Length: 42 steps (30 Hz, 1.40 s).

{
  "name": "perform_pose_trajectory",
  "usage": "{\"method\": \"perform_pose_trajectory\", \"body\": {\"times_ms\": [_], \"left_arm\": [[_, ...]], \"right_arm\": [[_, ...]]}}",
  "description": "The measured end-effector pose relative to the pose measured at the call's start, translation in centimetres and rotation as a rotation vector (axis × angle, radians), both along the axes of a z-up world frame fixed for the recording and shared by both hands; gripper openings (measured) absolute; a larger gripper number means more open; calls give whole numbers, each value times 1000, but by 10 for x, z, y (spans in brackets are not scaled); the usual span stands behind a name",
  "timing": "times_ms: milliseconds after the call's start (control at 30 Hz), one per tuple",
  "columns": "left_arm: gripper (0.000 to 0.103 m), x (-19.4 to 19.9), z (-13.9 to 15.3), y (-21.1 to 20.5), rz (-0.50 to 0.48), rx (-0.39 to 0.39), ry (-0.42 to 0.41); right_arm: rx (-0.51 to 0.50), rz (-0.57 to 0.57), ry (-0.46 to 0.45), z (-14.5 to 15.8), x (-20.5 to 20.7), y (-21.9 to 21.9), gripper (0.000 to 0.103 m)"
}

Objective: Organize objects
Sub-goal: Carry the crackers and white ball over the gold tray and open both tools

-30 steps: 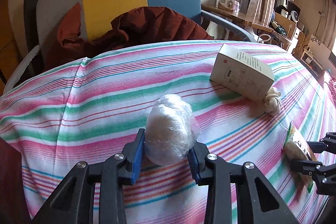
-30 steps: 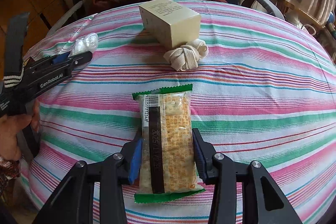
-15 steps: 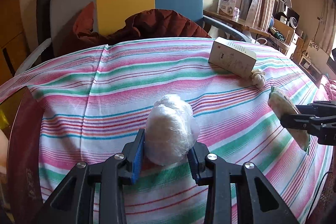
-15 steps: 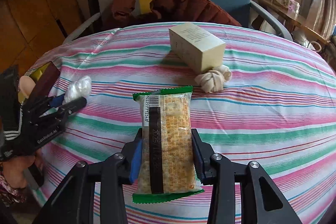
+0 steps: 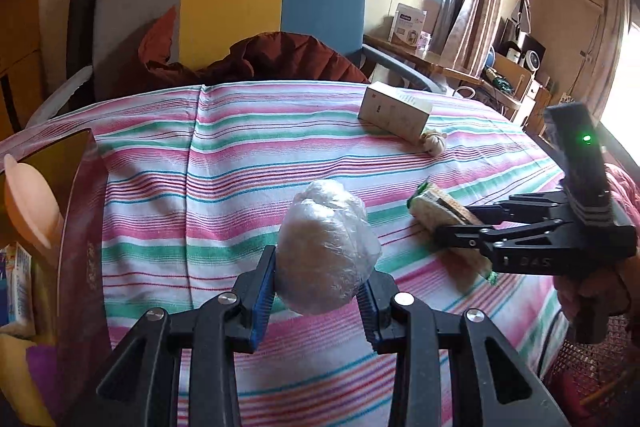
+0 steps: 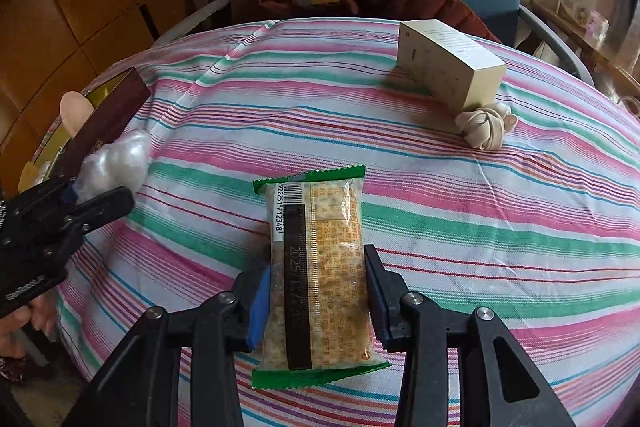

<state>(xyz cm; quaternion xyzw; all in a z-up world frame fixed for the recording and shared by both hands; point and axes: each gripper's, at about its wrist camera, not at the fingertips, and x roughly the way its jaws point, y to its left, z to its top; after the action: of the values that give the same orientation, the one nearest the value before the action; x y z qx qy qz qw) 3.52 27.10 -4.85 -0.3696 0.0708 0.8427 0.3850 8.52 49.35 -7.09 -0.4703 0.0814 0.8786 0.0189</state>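
My left gripper (image 5: 320, 291) is shut on a clear plastic-wrapped white bundle (image 5: 326, 247), held above the striped tablecloth (image 5: 224, 163). My right gripper (image 6: 316, 291) is shut on a cracker packet (image 6: 316, 267) with green ends, lifted over the cloth. In the left wrist view the right gripper (image 5: 444, 227) and the cracker packet (image 5: 436, 207) show at the right. In the right wrist view the left gripper (image 6: 96, 199) and the bundle (image 6: 116, 163) show at the left. A dark red open box (image 5: 80, 227) stands at the table's left edge.
A cream carton (image 6: 448, 67) lies at the far side of the table with a knotted cloth strap (image 6: 484, 123) beside it. The dark red box (image 6: 108, 111) holds a peach-coloured item (image 5: 28, 203) and packets. A multicoloured chair (image 5: 228, 11) with a brown jacket (image 5: 288, 59) stands behind.
Both grippers have carried their loads leftward across the table, toward the dark red box, which has come into view at the left. The carton and strap now lie further off.
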Motion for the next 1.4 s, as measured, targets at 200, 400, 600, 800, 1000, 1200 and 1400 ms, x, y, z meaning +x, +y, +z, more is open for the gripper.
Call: {"method": "perform_pose_trajectory", "body": {"times_ms": [200, 400, 600, 800, 1000, 1200, 1400], "left_arm": [[37, 12, 24, -38, 4, 67, 15], [37, 0, 45, -87, 97, 133, 19], [37, -36, 43, -145, 272, 179, -42], [37, -80, 34, -207, 479, 199, -124], [37, -116, 25, -252, 619, 187, -178], [37, -149, 18, -272, 674, 163, -237], [54, -164, 15, -276, 728, 102, -222]], "right_arm": [[13, -25, -3, 2, -1, 0, 42], [-22, -36, 32, 18, 6, -19, 42], [-96, 5, 95, 39, 9, -66, 42], [-117, 90, 139, 58, 2, -122, 42], [-134, 191, 163, 73, -14, -179, 42], [-134, 271, 170, 77, -30, -224, 42], [-128, 314, 142, 70, -42, -251, 42]]}}
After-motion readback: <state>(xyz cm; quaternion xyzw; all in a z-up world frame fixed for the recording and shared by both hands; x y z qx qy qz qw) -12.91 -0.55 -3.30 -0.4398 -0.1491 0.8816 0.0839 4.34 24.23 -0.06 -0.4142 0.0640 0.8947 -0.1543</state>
